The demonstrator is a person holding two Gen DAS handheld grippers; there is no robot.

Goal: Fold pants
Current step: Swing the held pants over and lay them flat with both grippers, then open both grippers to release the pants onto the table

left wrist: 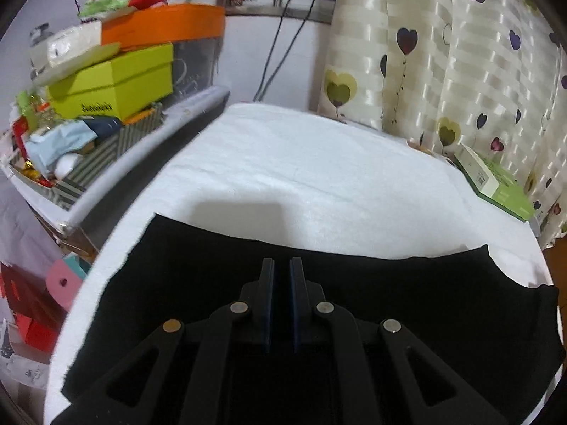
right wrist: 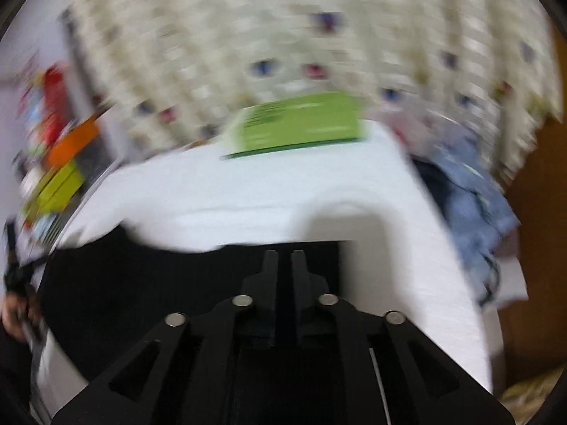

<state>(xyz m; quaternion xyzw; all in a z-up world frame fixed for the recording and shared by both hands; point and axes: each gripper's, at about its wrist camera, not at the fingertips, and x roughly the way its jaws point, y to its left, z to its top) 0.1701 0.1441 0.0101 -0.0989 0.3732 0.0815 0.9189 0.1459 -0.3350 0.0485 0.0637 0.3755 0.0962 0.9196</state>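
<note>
Black pants [left wrist: 354,304] lie flat on a white cloth [left wrist: 301,177] that covers the table. They take up the near part of the cloth, and the far part is bare. The far edge of the pants runs straight across from side to side.

The left gripper [left wrist: 281,265] is above the pants, close to that far edge. Its two fingers stand near each other with a thin gap between them. Nothing is in the gap. I cannot tell if the tips touch the pants.

The right wrist picture is very blurry. The right gripper [right wrist: 284,256] is over the black pants [right wrist: 141,283] too, close to their far edge and near their right-hand corner. Its fingers also have a small gap. I cannot tell if any cloth is caught in it, since the pants and the fingers are both black.

A green box [left wrist: 492,184] lies on the far right part of the table. A heart curtain [left wrist: 443,53] hangs behind. On the left, a lime box [left wrist: 117,85] and an orange box [left wrist: 163,24] sit in a messy pile. A hand [right wrist: 14,315] shows at the left edge of the right wrist picture.
</note>
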